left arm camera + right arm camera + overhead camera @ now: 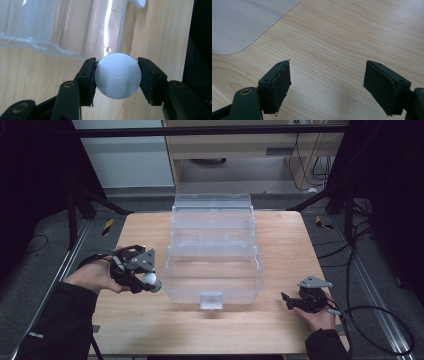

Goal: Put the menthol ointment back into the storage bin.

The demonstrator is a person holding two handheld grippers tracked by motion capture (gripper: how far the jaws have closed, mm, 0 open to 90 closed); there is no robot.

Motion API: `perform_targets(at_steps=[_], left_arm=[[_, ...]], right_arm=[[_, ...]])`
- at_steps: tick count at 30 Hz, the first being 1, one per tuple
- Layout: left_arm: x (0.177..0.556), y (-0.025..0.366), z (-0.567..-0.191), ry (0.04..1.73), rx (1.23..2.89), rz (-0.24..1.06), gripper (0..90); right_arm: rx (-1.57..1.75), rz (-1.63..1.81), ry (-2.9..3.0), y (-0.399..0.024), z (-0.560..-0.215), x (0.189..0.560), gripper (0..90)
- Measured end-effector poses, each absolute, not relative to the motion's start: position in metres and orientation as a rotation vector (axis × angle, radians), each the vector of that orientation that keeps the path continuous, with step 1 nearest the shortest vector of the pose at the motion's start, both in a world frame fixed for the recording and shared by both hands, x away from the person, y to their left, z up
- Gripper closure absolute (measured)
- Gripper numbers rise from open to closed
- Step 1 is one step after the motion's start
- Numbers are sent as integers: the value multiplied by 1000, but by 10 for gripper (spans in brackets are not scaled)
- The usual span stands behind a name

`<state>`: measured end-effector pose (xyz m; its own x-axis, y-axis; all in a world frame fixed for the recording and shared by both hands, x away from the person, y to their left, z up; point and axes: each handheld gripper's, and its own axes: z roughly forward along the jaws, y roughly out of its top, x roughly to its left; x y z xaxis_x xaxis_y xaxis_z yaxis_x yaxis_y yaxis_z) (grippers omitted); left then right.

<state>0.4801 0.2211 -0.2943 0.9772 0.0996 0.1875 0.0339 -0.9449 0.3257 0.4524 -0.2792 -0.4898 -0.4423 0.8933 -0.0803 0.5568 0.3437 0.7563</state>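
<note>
— White and round, that is the ball (117,75). Where is it?

— It sits between the two black jaws of the left gripper (117,75). Both pads press on its sides, so the ball is pinched tight.

— Is the ball in the box?

— No. It is just beside the clear plastic box (212,251), next to the box's left wall, near the front corner. In the left gripper view the box's wall is right behind the ball.

— What does the box look like?

— You can see through it. It stands in the middle of the wooden table (150,320). Its lid (212,202) is open and stands up at the far side. A small see-through latch (211,299) sticks out at the front, on the side near the person.

— Who holds the gripper with the ball?

— The person's left hand (95,276), to the left of the box. The sleeve is dark.

— And the other one?

— The right gripper (294,302) is to the right of the box, near the front, well apart from it. The right hand (320,319) holds it low over the table.

— Is it holding anything?

— No. In the right gripper view its jaws are spread wide with just bare wood between them. A rounded corner of the box shows past the jaws, up at the left of that view.

— What else is there?

— A black cable (380,320) runs from the right gripper off the table edge to the floor.
</note>
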Motion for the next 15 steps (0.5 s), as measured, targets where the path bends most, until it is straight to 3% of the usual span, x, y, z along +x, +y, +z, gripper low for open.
perform_targets(at_steps=[15], left_arm=[[503, 209, -293, 125, 2758, 277, 504]], right_arm=[[1267, 917, 2126, -280, -491, 452, 219]])
